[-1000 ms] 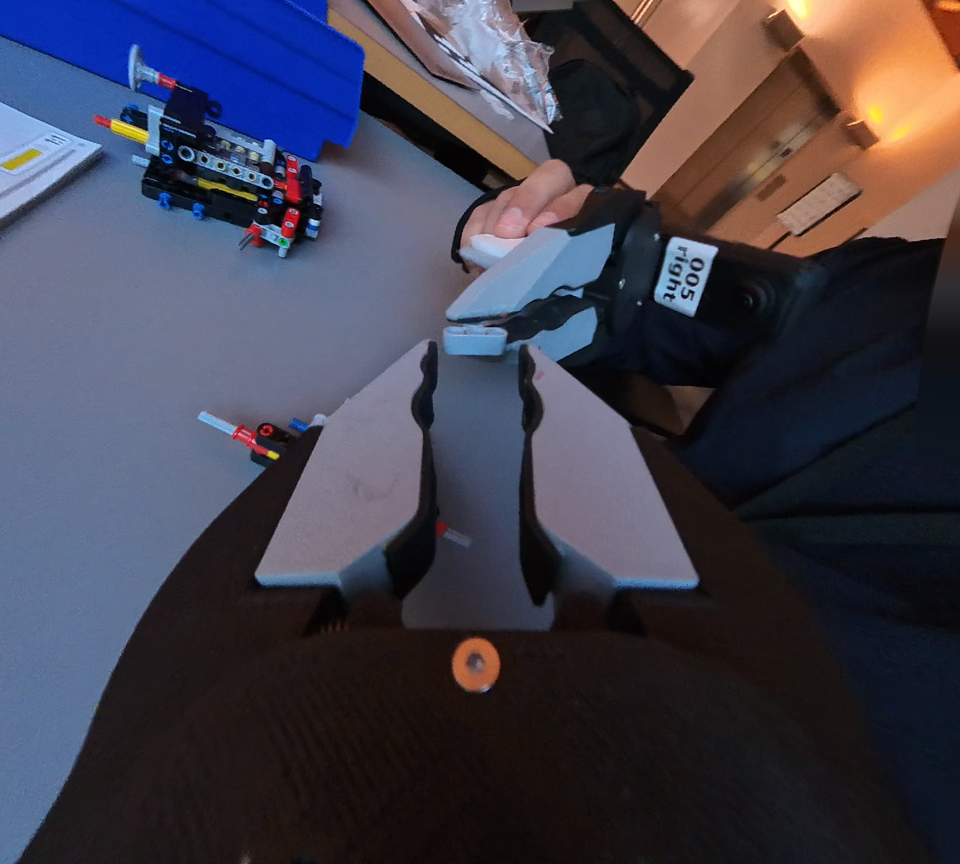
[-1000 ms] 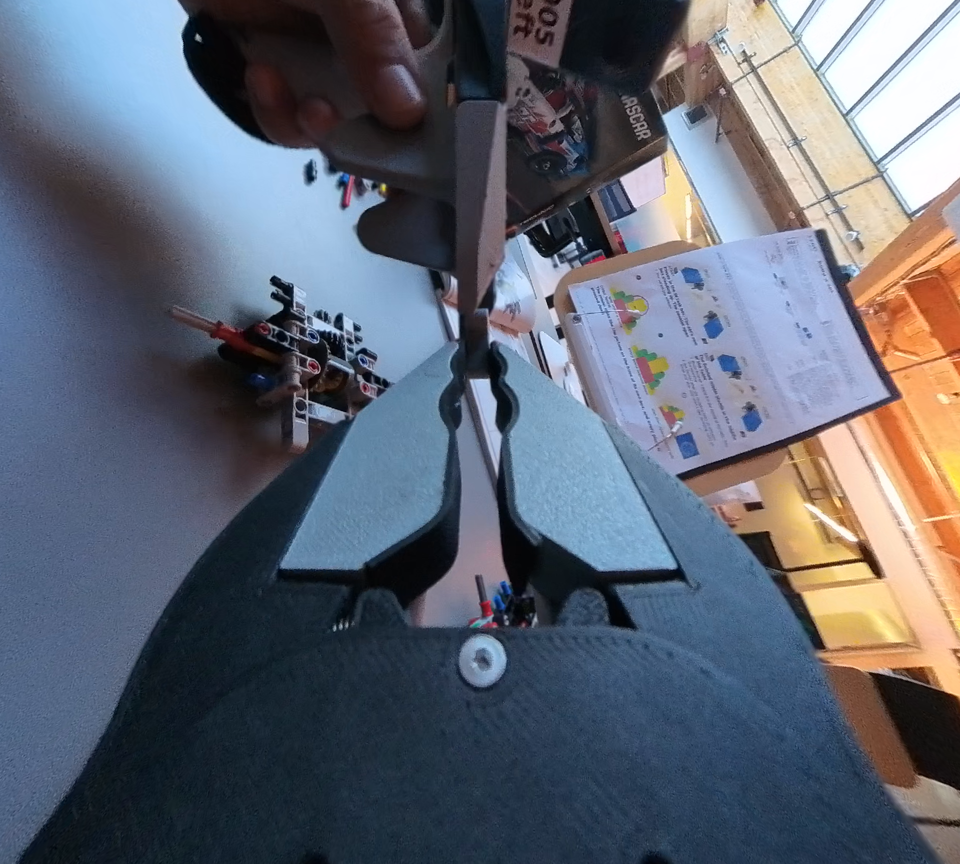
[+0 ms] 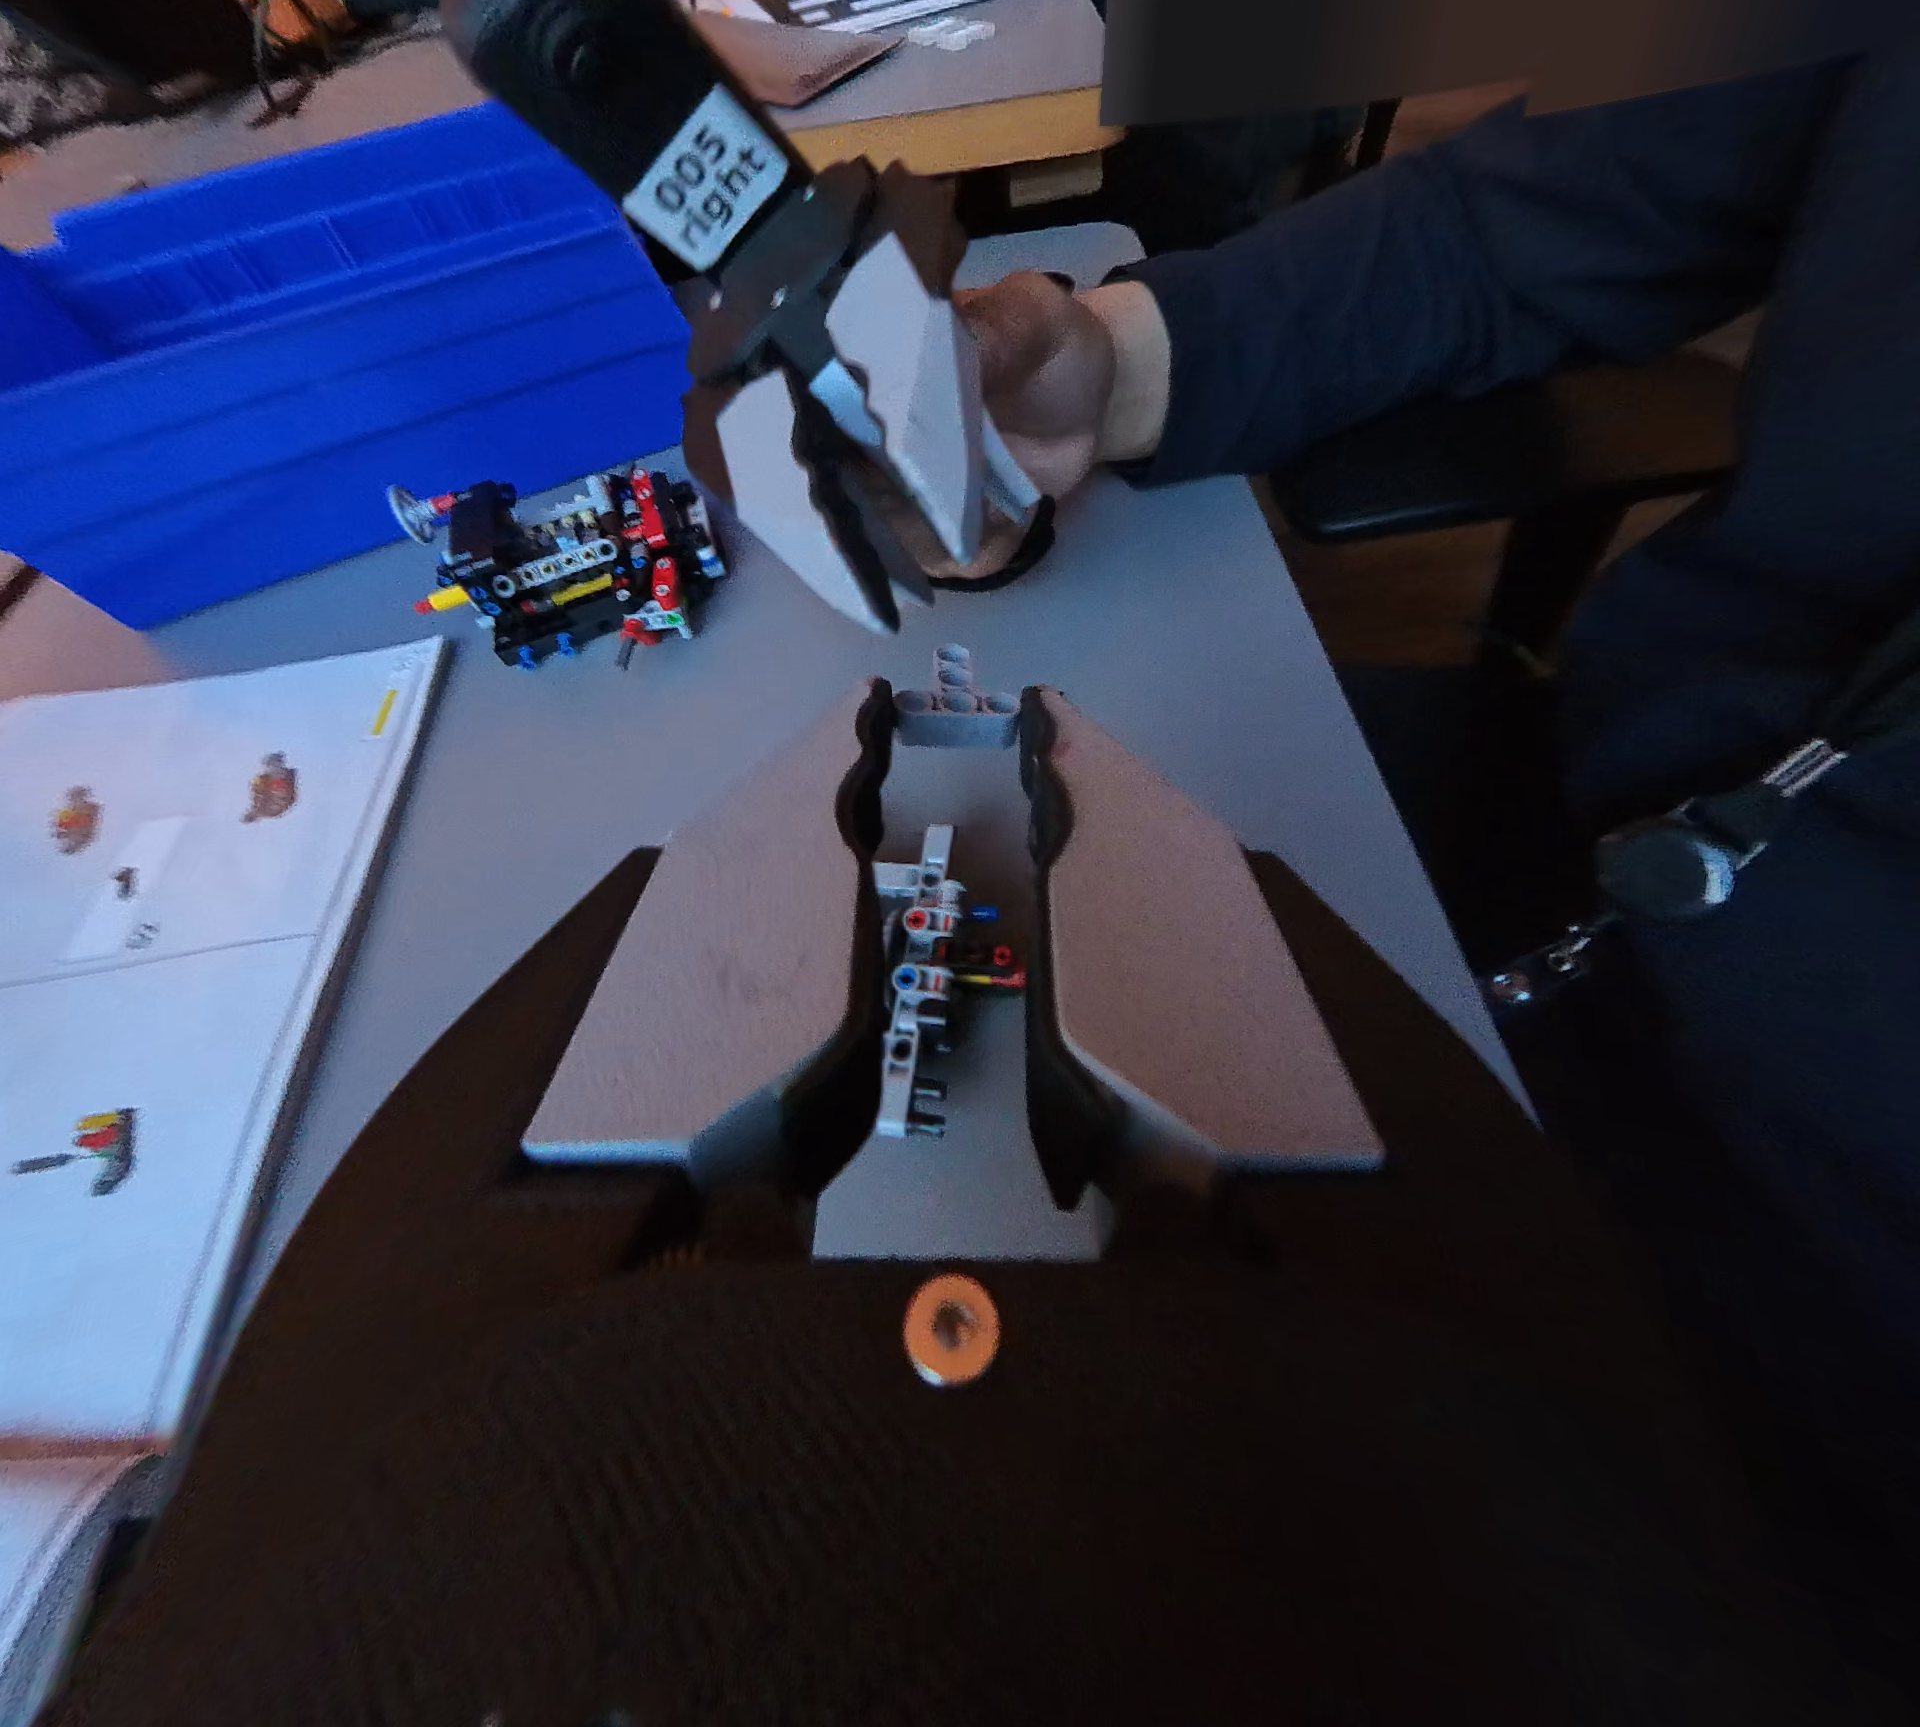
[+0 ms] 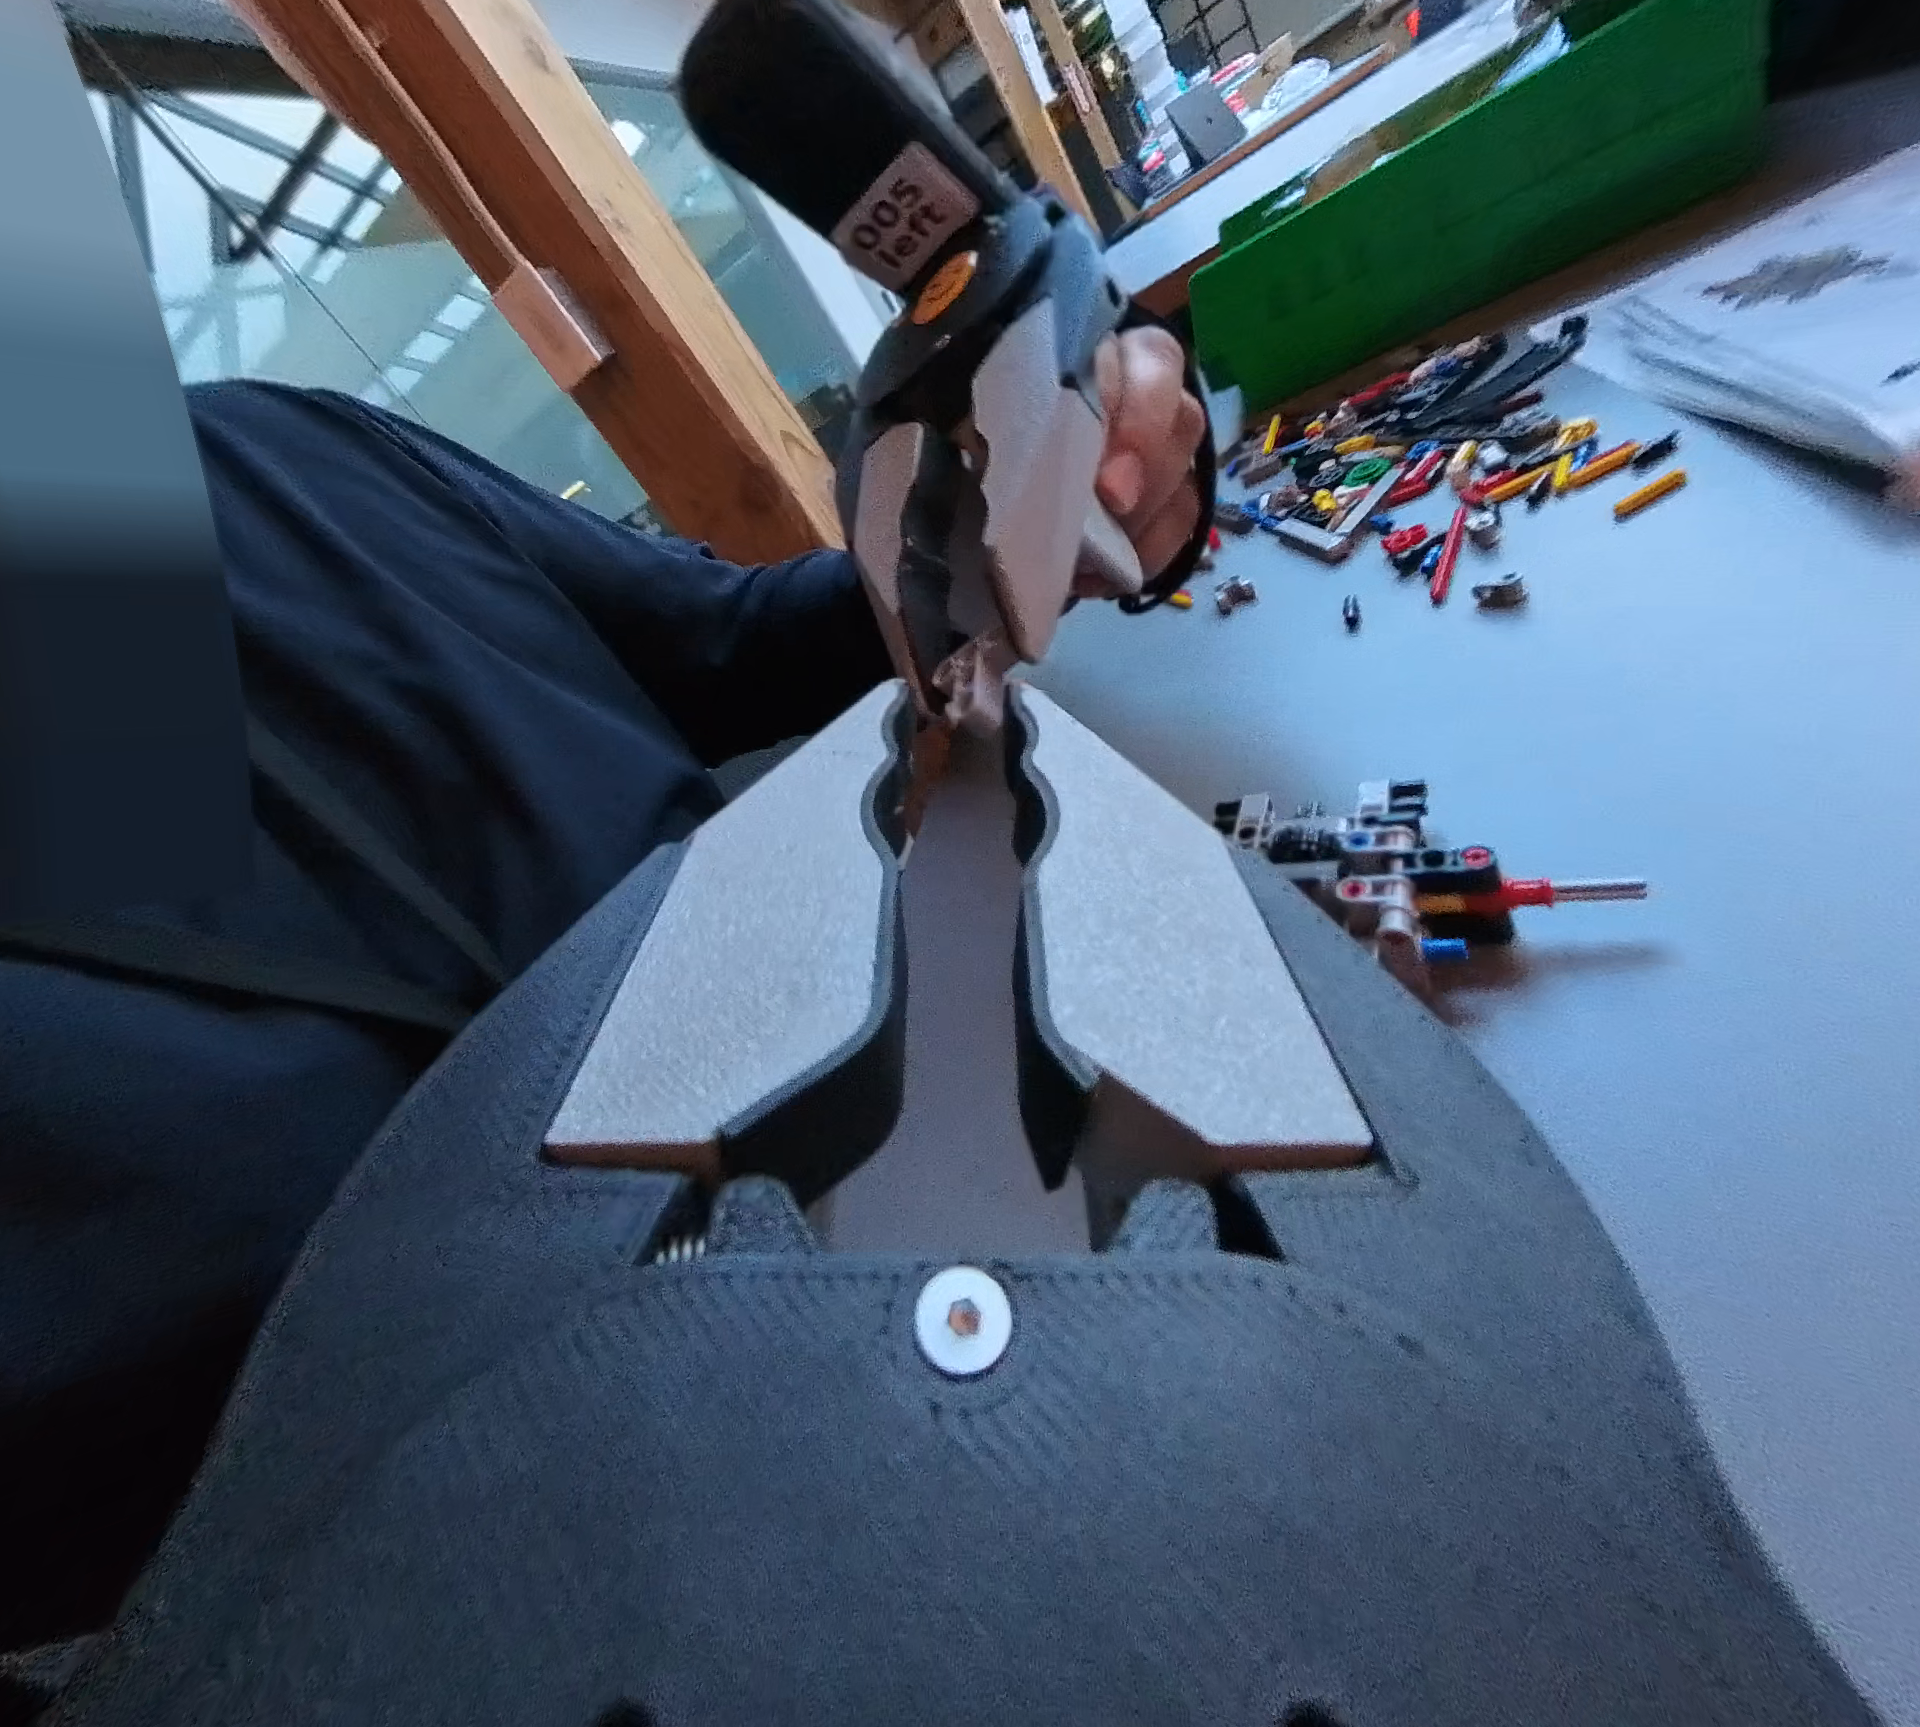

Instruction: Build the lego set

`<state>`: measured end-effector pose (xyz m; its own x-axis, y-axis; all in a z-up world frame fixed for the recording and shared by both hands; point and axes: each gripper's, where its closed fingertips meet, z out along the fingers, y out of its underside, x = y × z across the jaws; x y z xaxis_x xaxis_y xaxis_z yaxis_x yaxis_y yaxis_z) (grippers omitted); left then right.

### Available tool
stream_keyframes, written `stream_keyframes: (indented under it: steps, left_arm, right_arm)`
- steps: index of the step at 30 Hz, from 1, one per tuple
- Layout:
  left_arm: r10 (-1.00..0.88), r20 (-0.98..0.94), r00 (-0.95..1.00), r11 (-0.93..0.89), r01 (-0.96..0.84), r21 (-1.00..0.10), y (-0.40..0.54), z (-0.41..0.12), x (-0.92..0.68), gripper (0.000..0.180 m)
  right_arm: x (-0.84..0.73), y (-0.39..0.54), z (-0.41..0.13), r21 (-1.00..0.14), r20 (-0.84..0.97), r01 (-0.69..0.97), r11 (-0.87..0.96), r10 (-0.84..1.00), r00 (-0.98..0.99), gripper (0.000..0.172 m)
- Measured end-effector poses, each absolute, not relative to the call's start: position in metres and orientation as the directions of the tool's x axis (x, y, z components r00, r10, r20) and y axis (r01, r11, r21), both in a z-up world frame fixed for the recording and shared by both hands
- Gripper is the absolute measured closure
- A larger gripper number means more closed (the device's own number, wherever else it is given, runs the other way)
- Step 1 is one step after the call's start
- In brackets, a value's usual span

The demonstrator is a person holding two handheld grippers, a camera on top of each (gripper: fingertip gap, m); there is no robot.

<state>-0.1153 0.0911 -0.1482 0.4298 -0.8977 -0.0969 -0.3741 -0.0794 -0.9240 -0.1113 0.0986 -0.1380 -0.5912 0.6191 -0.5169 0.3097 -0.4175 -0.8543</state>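
Holding a small grey T-shaped piece (image 3: 956, 703) between its two tips, the left hand-held gripper (image 3: 956, 711) sits in the middle of its own view. Both pads press on the ends of the short bar, so the grip looks firm. The piece floats above the grey surface (image 3: 1164, 638). Its bar runs left to right across the frame, and its little stem points away, toward the top of the frame. The holes face up.

The right hand-held gripper (image 3: 883, 612) hangs just above the stem, tips pointing down. Its jaws stand a little apart and nothing shows between them. In its own view the grey piece (image 4: 971, 690) sits right at its tips (image 4: 956, 721), but no squeeze can be seen.

A good way to keep this going is probably to hold the bar steady and level, so the stem stays easy to reach.

A small half-built model (image 3: 920, 981) lies on the surface under the left jaws. A bigger model (image 3: 571, 565) sits at middle left, by a blue bin (image 3: 312, 347) and an open booklet (image 3: 187, 950).
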Motion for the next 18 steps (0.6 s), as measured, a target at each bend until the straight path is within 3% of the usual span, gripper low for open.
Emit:
stream_keyframes:
  steps: [3,11,18]
  left_arm:
    - [-0.893,-0.163,0.419,-0.018,-0.397,-0.918,0.089,-0.144,-0.112,0.158]
    - [-0.885,-0.244,0.397,0.017,-0.496,-0.868,0.09,-0.158,-0.106,0.158]
    - [-0.881,-0.258,0.397,0.015,-0.521,-0.854,0.092,-0.161,-0.106,0.158]
  right_arm:
    - [-0.115,0.097,-0.148,-0.838,-0.546,0.359,-0.411,0.615,-0.569,0.154]
    - [-0.116,0.088,-0.156,-0.827,-0.561,0.411,-0.383,0.599,-0.571,0.166]
    - [-0.117,0.089,-0.159,-0.815,-0.579,0.427,-0.392,0.596,-0.557,0.164]
